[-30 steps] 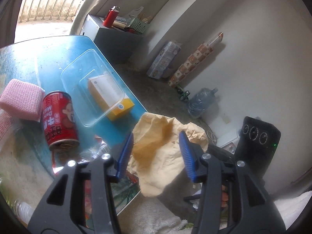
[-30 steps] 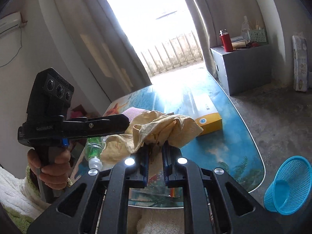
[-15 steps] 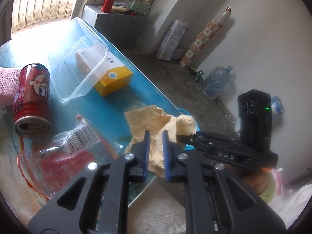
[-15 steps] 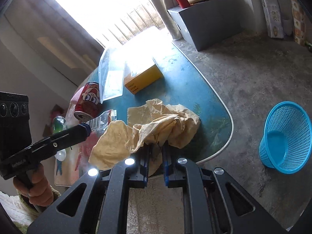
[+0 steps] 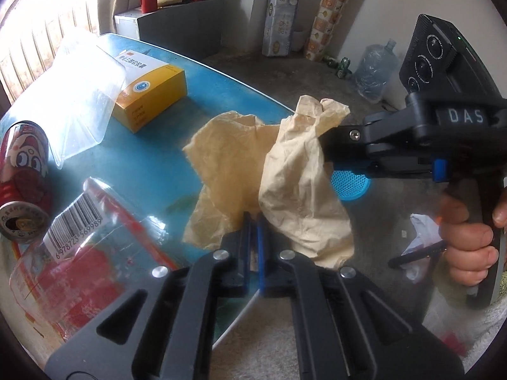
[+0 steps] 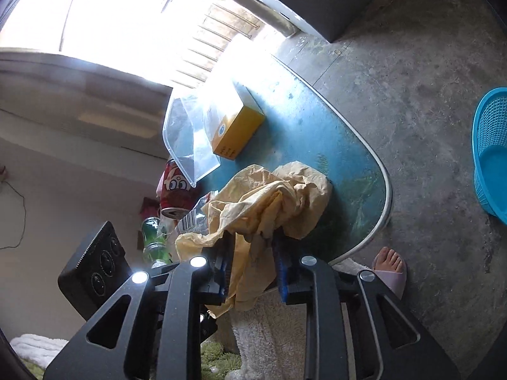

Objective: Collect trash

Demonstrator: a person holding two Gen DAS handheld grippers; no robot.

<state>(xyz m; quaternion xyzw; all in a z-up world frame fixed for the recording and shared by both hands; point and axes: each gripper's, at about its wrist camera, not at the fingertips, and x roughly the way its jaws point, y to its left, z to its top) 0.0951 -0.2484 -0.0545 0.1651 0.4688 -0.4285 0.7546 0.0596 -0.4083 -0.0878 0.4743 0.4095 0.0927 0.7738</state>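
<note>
Left tool [image 5: 252, 221] clenched on the near edge of the crumpled yellow paper [image 5: 285, 171]; right tool [image 6: 252, 247] opening, paper [image 6: 269, 202] draped between its blue pads, seems slack there but folds hide the contact; in the left view the right tool's tip meets the paper's upper right corner.

Paper sits at the near right end of the blue desk [image 5: 152, 158], partly lifted, overhanging the curved rim [image 6: 385, 196]; bare concrete floor [image 6: 412, 126] open right of the rim.

Blue mesh basket [image 6: 491, 152] on the floor, well apart from the desk, looks empty in the part shown.

Clear plastic tub [image 5: 73, 95] tilted against the yellow carton [image 5: 152, 95] on the far side; red can [image 5: 22, 177] lying at far left; clear wrapper with barcode [image 5: 79, 234] near left, just beside the paper; green bottle [image 6: 153, 237] beyond the can.

Person's sandalled foot [image 6: 389, 266] on the floor just past the near rim.
</note>
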